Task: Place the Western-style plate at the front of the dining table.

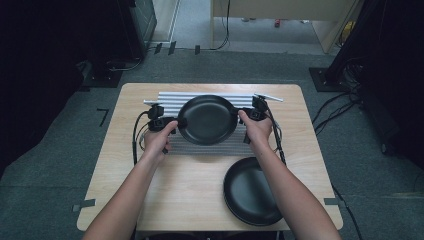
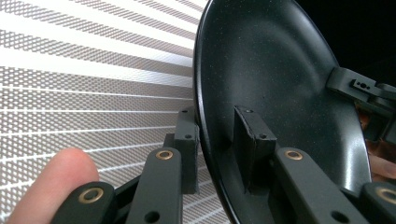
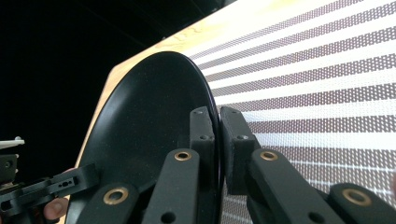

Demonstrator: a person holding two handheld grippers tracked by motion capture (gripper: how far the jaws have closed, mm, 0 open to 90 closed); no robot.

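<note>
Wooden bench [image 1: 190, 200], ribbed metal rack [image 1: 210, 147] at its far half. Black plate [image 1: 207, 119] held over the rack, both grippers clenched on opposite rim edges: left gripper [image 1: 176, 121] one finger inside, one outside; right gripper [image 1: 243, 114] same. Second black plate [image 1: 250, 192] near right, on bench.

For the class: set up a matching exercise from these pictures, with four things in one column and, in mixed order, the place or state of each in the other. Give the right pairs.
Things
1. held plate
2. second plate
3. left gripper
4. ribbed rack

Places or states
A. lies on the wooden table, near its front right
B. shut on the plate's left rim
C. gripped at both rims, over the rack
D. lies on the table under the held plate

Pairs: 1-C, 2-A, 3-B, 4-D
</note>
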